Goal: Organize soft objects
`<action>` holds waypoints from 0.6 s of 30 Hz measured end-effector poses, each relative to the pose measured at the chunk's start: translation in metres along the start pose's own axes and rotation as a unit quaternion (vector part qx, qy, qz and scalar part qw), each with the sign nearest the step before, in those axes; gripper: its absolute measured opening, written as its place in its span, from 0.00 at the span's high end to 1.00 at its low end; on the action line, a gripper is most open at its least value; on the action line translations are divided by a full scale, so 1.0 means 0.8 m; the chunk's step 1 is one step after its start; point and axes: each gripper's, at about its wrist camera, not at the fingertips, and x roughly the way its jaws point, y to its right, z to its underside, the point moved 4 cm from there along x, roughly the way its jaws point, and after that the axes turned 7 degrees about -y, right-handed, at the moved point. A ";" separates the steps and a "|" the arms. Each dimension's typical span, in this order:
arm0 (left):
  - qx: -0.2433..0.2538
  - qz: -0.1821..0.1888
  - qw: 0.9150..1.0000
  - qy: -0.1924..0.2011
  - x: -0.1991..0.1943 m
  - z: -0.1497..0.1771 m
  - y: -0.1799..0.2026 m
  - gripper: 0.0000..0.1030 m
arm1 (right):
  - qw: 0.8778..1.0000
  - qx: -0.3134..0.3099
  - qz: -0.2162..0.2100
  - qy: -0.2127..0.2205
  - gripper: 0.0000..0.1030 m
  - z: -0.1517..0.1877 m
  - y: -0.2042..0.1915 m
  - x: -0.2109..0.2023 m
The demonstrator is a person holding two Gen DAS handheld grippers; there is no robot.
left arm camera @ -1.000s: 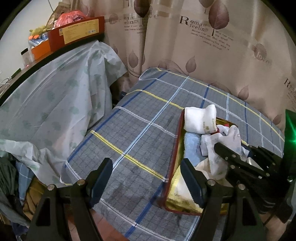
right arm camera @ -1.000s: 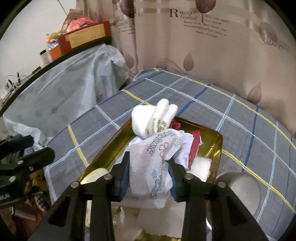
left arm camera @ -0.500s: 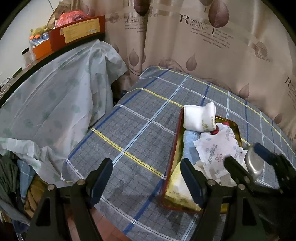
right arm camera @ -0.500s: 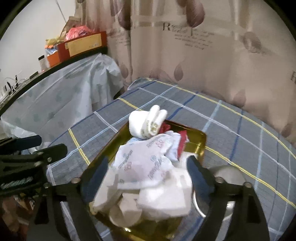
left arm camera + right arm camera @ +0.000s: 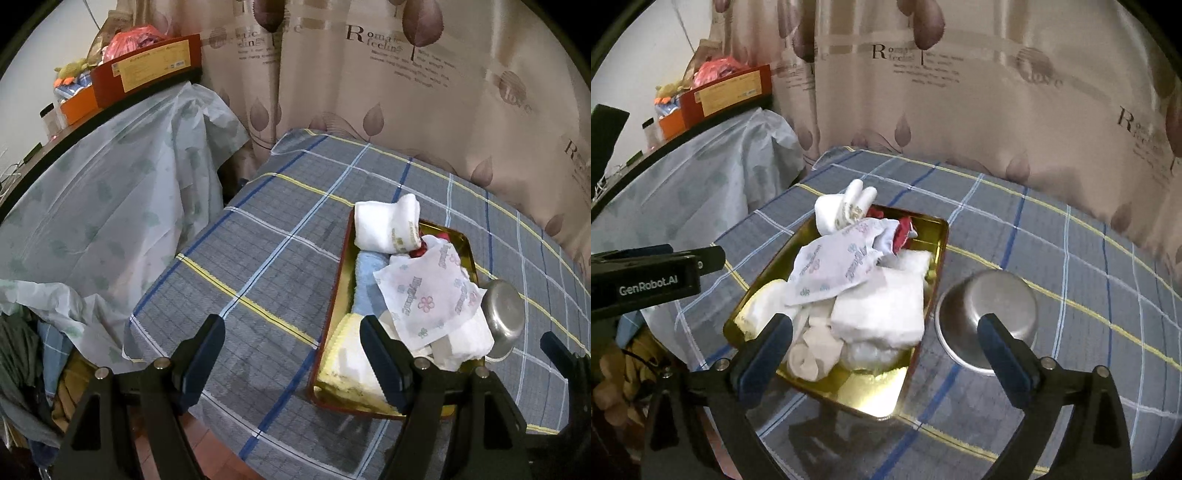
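Right wrist view shows the right gripper [image 5: 884, 338] with fingers spread wide after just opening, nothing between them; beyond and between the fingers the printed wipes pack [image 5: 836, 267] lies atop the pile in the gold tray [image 5: 934, 236], its long axis running away along the tray's length. An upturned steel bowl [image 5: 988, 306] sits just beside the tray, by the right finger. Left gripper [image 5: 291, 354] is open and empty over bare checked surface [image 5: 258, 258], the tray beyond its right finger, a curtain behind.

An upturned steel bowl [image 5: 988, 314] sits on the plaid tablecloth [image 5: 1071, 258] before leaf-print curtains [image 5: 960, 92].
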 end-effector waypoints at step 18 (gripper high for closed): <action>0.015 0.002 1.000 -0.003 -0.002 0.005 0.015 0.25 | 1.000 0.008 -0.003 -0.018 0.03 0.014 0.004 0.003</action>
